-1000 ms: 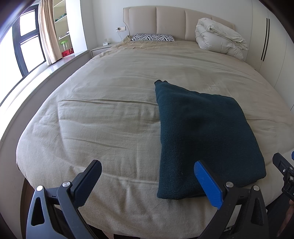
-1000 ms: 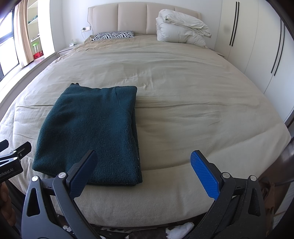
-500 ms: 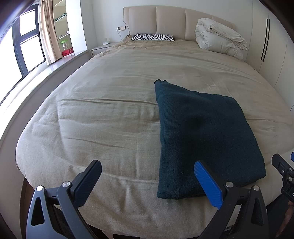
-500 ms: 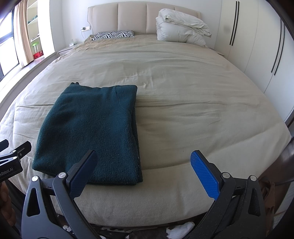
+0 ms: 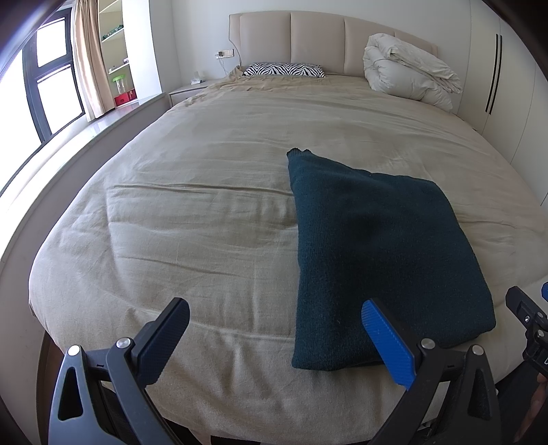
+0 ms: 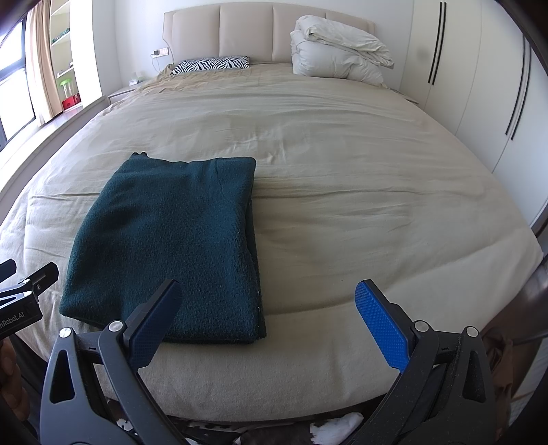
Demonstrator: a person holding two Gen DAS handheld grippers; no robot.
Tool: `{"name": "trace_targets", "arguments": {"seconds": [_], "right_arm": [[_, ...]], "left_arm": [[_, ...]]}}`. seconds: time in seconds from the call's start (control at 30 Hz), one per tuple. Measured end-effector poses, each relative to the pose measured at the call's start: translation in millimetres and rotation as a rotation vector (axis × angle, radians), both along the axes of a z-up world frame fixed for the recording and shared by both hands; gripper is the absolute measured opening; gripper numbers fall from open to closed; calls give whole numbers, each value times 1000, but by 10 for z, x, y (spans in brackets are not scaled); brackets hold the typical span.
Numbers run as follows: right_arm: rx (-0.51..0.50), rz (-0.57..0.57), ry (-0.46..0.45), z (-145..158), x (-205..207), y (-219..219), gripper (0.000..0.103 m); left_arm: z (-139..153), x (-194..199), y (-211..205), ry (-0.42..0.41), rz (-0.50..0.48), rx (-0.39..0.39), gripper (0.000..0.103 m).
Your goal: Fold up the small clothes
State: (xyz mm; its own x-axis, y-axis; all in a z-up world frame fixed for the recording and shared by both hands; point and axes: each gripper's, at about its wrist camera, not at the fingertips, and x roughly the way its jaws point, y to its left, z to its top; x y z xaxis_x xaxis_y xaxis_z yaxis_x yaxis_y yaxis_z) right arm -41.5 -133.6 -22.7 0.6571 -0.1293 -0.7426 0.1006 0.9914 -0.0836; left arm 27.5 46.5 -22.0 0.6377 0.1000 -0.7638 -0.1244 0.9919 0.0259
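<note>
Two tongs, both spread wide, nothing between their pads. Left tongs (image 5: 274, 337) sit low at the near edge of the bed (image 5: 212, 212); right tongs (image 6: 269, 313) likewise, a bit further right along the same edge. Neither touches fabric.

Sweater (image 6: 171, 246), dark teal knit, lies folded into a rough rectangle on the near part of the bed, flat, long side running near to far. Its near edge lies close to the mattress edge. Far left corner shows a small bump of cloth. In the left wrist view the sweater (image 5: 376, 246) lies right of centre, the blue pad of the left tongs overlapping its near edge in the picture; contact cannot be told. In the right wrist view it lies left of centre, behind the left pad of the right tongs.

Bed cover beige, lightly creased. At the far end: padded headboard (image 6: 267, 30), a zebra pillow (image 6: 212, 64) on the left, a white duvet (image 6: 339, 51) bundled on the right. Shelves (image 5: 116, 61) in a far left alcove hold small items, among them a green-lidded jar and a red box. Wardrobe doors (image 6: 479, 85) along the right wall.
</note>
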Motion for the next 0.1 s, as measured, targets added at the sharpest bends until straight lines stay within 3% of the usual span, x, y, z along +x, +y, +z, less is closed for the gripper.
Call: {"name": "trace_targets", "arguments": {"seconds": [0.1], "right_arm": [[0, -2, 0, -17, -18, 3, 103]], "left_arm": [[-9, 8, -3, -1, -3, 1, 103]]}}
